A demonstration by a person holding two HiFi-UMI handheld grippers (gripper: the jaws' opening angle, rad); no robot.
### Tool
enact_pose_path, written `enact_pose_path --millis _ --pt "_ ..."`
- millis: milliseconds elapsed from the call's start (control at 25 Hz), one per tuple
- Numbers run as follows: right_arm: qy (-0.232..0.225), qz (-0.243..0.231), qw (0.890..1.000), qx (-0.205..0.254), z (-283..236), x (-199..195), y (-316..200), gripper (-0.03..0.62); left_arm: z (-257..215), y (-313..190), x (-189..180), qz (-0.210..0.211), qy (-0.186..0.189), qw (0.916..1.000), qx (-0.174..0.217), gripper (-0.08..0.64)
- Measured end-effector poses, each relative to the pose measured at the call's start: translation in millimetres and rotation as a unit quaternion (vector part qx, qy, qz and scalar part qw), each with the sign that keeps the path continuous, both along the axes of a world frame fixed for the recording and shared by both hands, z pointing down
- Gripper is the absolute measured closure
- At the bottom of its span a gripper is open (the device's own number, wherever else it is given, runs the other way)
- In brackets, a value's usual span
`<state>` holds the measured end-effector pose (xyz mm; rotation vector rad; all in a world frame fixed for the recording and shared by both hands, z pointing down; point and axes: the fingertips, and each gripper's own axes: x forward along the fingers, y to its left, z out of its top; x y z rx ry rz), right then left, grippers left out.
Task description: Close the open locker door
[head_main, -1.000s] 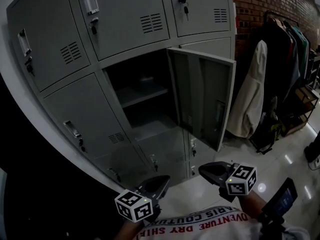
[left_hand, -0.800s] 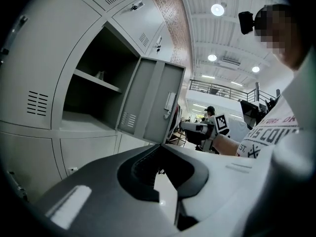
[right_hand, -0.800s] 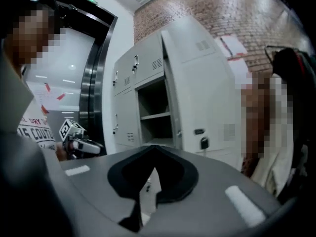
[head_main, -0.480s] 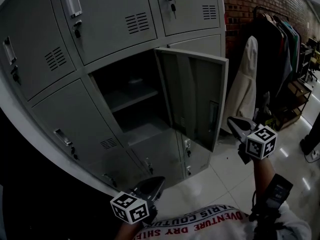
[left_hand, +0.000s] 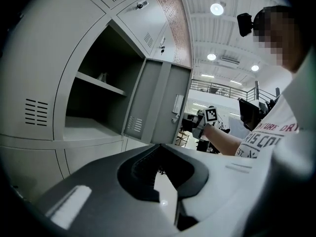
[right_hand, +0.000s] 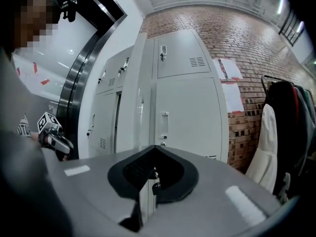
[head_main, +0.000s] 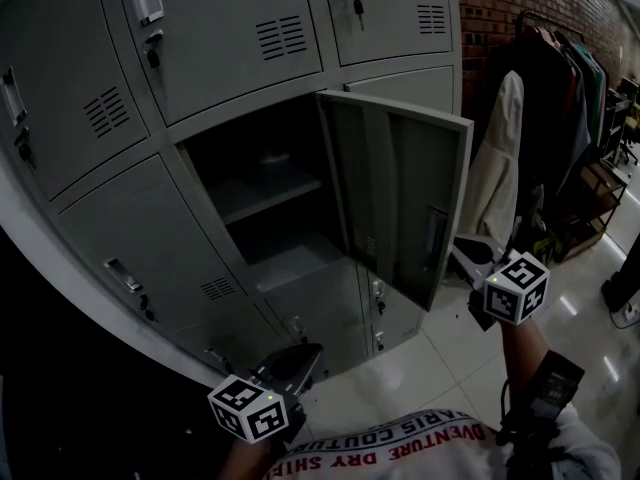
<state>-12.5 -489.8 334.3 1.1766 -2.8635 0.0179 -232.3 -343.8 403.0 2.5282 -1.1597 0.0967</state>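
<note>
**Asker:** Where are you standing?

**Me:** On glossy floor tiles (head_main: pixel 430 368), facing a bank of grey lockers (head_main: pixel 230 28). There's a brick wall (head_main: pixel 500 8) and a rack of coats (head_main: pixel 560 98) off at two o'clock. Nearest me, at seven o'clock, my left gripper (head_main: pixel 308 352) hangs low, its jaws pressed together on nothing.

**Asker:** What moved?

**Me:** My right gripper (head_main: pixel 460 252). A second ago it sat low by my shirt (head_main: pixel 400 448). It has since risen to four o'clock, just beside the free edge of the open locker door (head_main: pixel 400 198). Its jaws are also closed and empty. The door hasn't swung and still stands out from its compartment (head_main: pixel 260 168). I'd say the reach is done and only the push remains.

**Asker:** Do the views add anything?

**Me:** Yes. From my head, the jaw tips and the door edge overlap, so contact is unclear. The left gripper view looks along the door's inner face and shows a sliver of gap there. The right gripper view shows a handle (right_hand: pixel 164 122) dead ahead. I cannot tell whether that panel is the door's outer face or a neighbouring locker.
</note>
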Motion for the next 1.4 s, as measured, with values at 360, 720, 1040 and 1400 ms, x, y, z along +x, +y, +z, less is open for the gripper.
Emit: enact_pose_path --millis 360,720,1040,1400 --pt "-0.009 -0.11 0.993 0.032 -13 -78 58 0.598 -8 -4 0 0.012 -0.004 0.9999 0.008 0.555" --pt "0.035 -0.227 0.972 0.051 1 -183 79 0.598 -17 2 -34 -0.028 0.012 0.9994 0.017 0.555" --pt "0.074 -0.265 0.958 0.076 0 -269 62 0.598 -22 4 -78 -0.086 0.025 0.9957 0.022 0.555" --pt "0.094 -0.219 0.97 0.041 25 -316 -8 0.6 -38 5 -101 -0.12 0.036 0.9915 0.033 0.555"
